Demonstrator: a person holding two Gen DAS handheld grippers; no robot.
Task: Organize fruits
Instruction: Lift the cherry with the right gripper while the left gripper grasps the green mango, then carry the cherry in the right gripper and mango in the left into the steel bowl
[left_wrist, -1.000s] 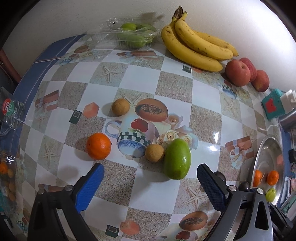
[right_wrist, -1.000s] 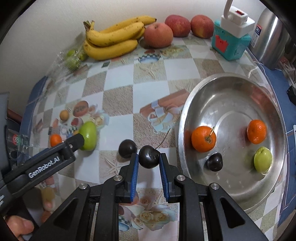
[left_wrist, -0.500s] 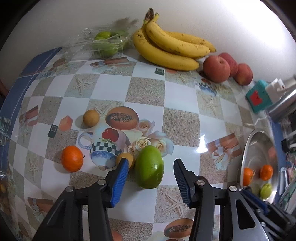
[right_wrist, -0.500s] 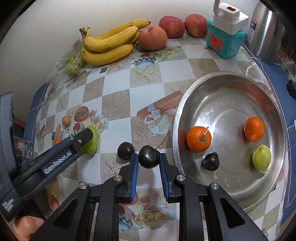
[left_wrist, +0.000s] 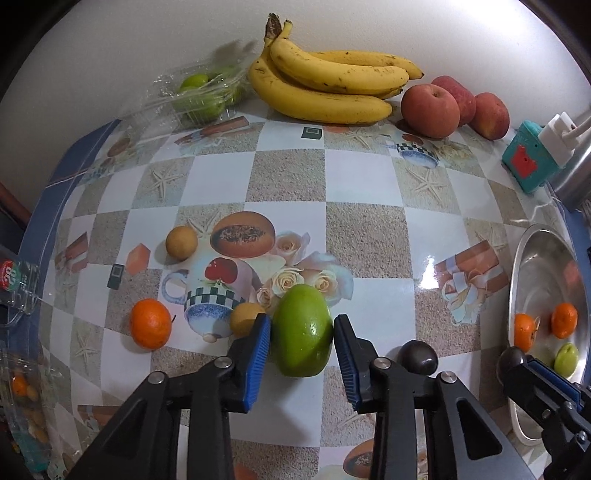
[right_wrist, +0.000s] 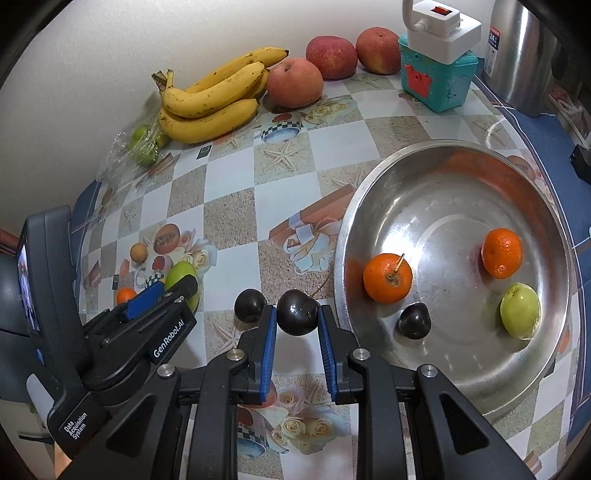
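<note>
A large green fruit (left_wrist: 301, 330) lies on the patterned tablecloth. My left gripper (left_wrist: 302, 320) straddles it, its jaws closing with both blue pads against the fruit's sides. A small tan fruit (left_wrist: 243, 319) sits just outside the left pad. In the right wrist view my right gripper (right_wrist: 297, 317) is shut on a dark round fruit (right_wrist: 297, 312), just left of the steel bowl (right_wrist: 369, 206). A second dark fruit (right_wrist: 250, 305) rests beside it. The bowl holds two oranges (right_wrist: 388, 277), a green fruit (right_wrist: 520, 310) and a dark one (right_wrist: 414, 320).
An orange (left_wrist: 150, 328) and another tan fruit (left_wrist: 181, 242) lie left of the green fruit. Bananas (left_wrist: 325, 88), three apples (left_wrist: 430, 105) and a clear box of green fruit (left_wrist: 199, 96) line the wall. A teal box (right_wrist: 436, 81) and a steel kettle (right_wrist: 524, 55) stand at the back right.
My left gripper moved in over the green fruit and its jaws narrowed from wide open until the pads reached its sides. The right gripper stayed put, still gripping the dark fruit.
</note>
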